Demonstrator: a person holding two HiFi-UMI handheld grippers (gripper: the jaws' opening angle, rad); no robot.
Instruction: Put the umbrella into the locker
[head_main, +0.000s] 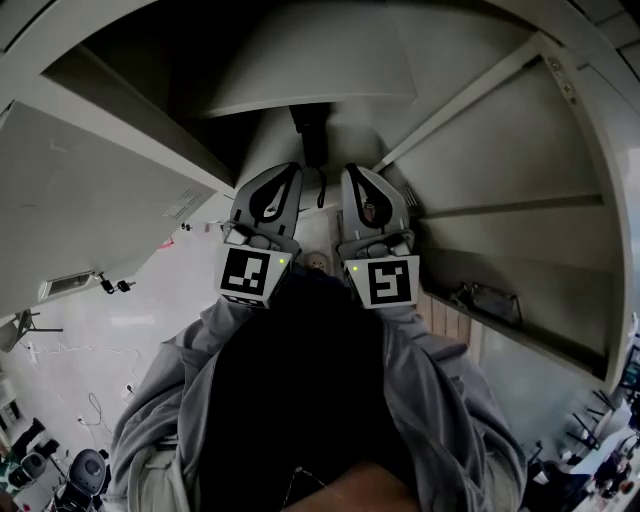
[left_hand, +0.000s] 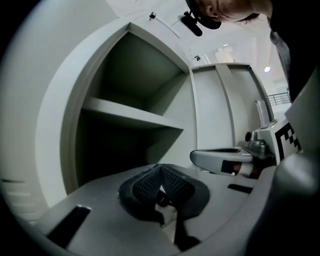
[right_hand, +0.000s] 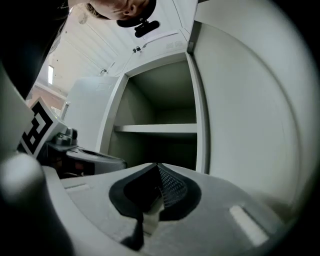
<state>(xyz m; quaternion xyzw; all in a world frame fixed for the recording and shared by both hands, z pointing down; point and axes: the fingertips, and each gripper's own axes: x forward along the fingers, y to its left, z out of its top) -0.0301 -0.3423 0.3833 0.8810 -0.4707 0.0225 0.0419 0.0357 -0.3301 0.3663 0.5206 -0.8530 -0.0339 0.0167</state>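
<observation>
The open grey locker (head_main: 300, 60) stands right in front of me, with a shelf (left_hand: 130, 115) across it, also seen as the shelf (right_hand: 160, 128) in the right gripper view. A dark long thing (head_main: 312, 135) with a thin cord hanging from it lies deep inside; it looks like the umbrella. My left gripper (head_main: 285, 172) and right gripper (head_main: 356, 174) are side by side just outside the opening, both pointing into it. The left gripper (left_hand: 160, 168) is shut with nothing between its pads. The right gripper (right_hand: 158, 166) is likewise shut and empty. The lower compartment is too dark to see into from the gripper views.
The locker's door (right_hand: 250, 100) stands swung open on the right. A neighbouring locker front (head_main: 90, 190) is at the left. A small dark bag-like thing (head_main: 490, 300) sits on a ledge at the right. Cables and gear (head_main: 60, 470) lie on the floor far left.
</observation>
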